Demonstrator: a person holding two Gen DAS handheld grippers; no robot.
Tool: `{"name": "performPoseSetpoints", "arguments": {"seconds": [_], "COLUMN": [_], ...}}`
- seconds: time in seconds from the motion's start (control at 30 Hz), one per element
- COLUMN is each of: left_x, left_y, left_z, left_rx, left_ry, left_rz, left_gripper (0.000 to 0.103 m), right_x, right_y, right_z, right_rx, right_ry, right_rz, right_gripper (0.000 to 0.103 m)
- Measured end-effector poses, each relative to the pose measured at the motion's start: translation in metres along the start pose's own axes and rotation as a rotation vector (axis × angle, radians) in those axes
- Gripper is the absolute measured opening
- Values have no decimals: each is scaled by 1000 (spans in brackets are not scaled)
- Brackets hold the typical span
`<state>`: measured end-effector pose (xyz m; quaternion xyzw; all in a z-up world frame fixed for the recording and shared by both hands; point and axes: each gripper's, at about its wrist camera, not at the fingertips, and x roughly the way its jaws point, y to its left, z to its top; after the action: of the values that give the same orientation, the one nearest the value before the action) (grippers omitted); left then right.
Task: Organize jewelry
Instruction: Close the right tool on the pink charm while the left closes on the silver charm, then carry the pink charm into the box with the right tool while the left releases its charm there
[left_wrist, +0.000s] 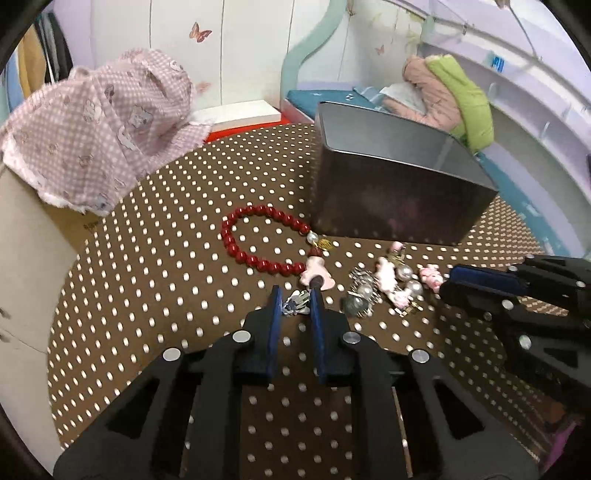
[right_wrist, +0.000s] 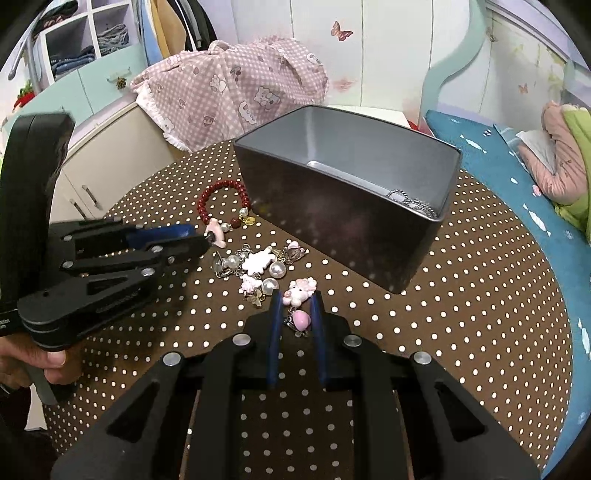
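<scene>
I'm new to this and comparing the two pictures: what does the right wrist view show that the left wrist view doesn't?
Only the right wrist view: the tin's inside with a silver chain, a hand holding the left tool, and a pink charm between the right tool pads.
Only the left: a small silver piece at its own tips.
Both: tin, red bead bracelet, pearl pile, dotted cloth.

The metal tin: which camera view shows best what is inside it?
The right wrist view: it looks over the rim of the metal tin to the floor, where a silver chain lies. The left wrist view shows only its dark outer walls.
</scene>
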<state>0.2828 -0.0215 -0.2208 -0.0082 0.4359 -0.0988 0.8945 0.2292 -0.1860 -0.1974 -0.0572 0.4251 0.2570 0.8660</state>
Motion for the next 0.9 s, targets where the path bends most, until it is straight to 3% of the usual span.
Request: {"name": "performPoseSetpoints", "arguments": {"seconds": [0.4, 0.67, 0.9], "left_x": [-49, -94, -129], "left_y": [13, 10, -6], "left_z": [-4, 25, 67], "left_rx": [-56, -29, 20], "left_ry": [-64, -165, -272], "left_rz": [-23, -17, -10], "left_gripper": [15, 15, 15], "right_x": [-27, -66, -105], "right_y": [4, 7, 12], "right_z": [7, 31, 71], "right_rx": [-4, -17, -80], "right_ry": [-46, -136, -241], "right_rz": [20, 33, -18], "right_gripper": [14, 14, 14]}}
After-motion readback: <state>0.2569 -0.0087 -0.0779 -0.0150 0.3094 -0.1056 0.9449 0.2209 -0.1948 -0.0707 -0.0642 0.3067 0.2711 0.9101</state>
